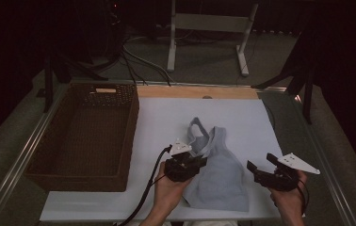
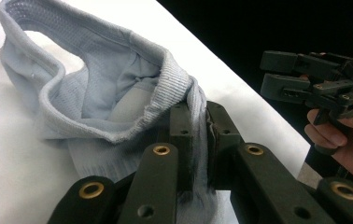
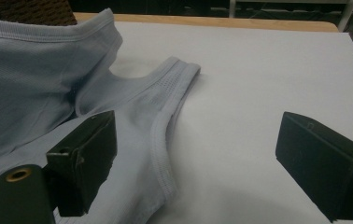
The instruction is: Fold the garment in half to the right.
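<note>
A pale blue-grey tank top lies on the white sheet near the front middle, straps pointing away. My left gripper is shut on the garment's left edge; in the left gripper view the ribbed hem is bunched and lifted between the closed jaws. My right gripper hovers open just right of the top, nothing between its pads. In the right gripper view the top's strap and armhole edge lie in front of the left pad.
A dark wicker basket stands empty at the left, beside the sheet. A wooden strip borders the sheet's far edge. Metal rails run along the table sides. Table legs and cables sit on the floor beyond.
</note>
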The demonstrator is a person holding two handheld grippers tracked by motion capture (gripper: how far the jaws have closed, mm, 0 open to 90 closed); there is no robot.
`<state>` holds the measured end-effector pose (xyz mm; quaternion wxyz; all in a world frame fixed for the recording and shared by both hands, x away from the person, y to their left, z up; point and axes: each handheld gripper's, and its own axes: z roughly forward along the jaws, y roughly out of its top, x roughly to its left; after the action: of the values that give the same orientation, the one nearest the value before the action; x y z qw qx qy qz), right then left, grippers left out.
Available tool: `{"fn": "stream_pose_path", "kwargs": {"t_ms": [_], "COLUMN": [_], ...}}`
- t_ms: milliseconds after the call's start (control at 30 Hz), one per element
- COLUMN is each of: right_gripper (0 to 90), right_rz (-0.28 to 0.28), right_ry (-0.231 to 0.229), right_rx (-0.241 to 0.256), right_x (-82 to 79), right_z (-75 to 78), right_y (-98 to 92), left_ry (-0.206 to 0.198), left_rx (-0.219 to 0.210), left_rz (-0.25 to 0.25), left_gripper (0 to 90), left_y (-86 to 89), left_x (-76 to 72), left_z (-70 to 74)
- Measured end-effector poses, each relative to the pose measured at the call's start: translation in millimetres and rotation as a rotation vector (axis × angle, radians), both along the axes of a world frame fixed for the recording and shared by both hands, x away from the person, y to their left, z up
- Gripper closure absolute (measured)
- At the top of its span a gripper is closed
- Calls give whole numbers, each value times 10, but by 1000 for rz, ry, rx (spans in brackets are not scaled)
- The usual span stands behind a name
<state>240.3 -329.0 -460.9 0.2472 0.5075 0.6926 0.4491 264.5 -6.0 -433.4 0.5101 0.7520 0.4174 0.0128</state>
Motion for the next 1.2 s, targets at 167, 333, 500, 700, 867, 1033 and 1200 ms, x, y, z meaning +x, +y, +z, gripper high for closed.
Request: {"fn": "stream_pose_path", "kwargs": {"t_ms": [167,333,500,700,867,1033,1200], "right_gripper": [128,128,128,128,128,128,128], "right_rz": [1,0,0,0,-1,-2,-2], "right_ry": [0,0,0,-2,-1,0,1], "right_rx": [0,2,3,3,5,5,5], "right_x": [0,-2,-4,-5,-5,-4,-5], "right_z": [0,1,1,3,3,2,1], "right_y": [2,-3,-4,-6,-8,-8,-10], "left_ry": [-4,-7,-5,-7,-9,-10,-10], "left_rx": [0,0,-2,-3,-1,1,-1], "left_rz": [-14,-23,-27,-30,-36,-39,-40], "left_gripper": [850,850,850,850,850,850,850], "left_y": [-61,-113,-146,-180,-209,-234,-260], "left_x": [4,12,20,30,38,46,52], "left_z": [2,8,2,10,13,11,17]}}
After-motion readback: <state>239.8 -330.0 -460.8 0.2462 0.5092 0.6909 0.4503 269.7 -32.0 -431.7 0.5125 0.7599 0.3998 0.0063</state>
